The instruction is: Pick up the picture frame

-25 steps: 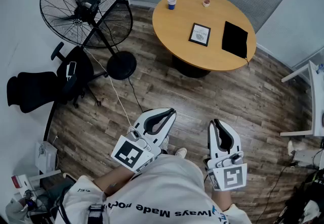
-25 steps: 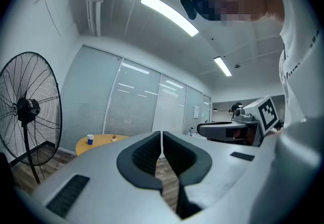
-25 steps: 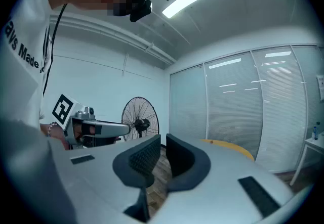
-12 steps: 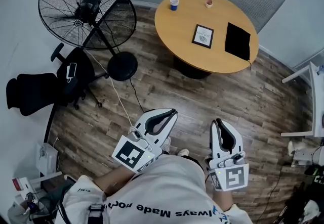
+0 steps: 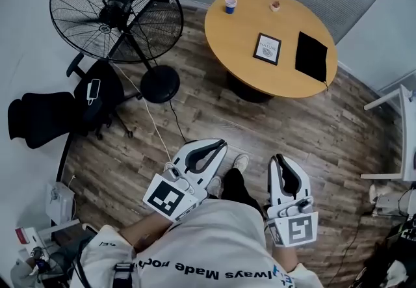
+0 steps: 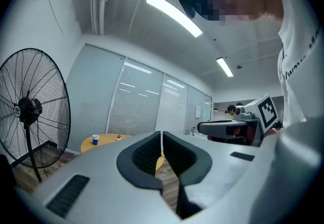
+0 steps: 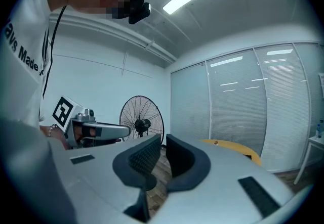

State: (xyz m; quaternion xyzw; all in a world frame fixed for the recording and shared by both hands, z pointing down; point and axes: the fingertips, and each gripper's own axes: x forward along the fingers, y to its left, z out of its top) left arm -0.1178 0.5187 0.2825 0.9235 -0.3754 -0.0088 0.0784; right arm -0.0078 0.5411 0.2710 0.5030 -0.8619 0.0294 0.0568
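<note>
Approach | picture frame (image 5: 267, 49) flat on round table (image 5: 237, 36), 1 o'clock, well apart from person | left gripper (image 5: 223, 144), right gripper (image 5: 279, 158): jaws pressed together, empty, held low, likely because nothing's reachable | fan (image 5: 117, 10) 11 o'clock

The white shirt (image 5: 208, 241) bears black lettering (image 5: 214, 274).

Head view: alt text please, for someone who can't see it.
A picture frame lies on a round wooden table, beside a black mat. The left gripper and right gripper are shut and empty, low by the person's body, well short of the table. A floor fan stands at upper left.
</note>
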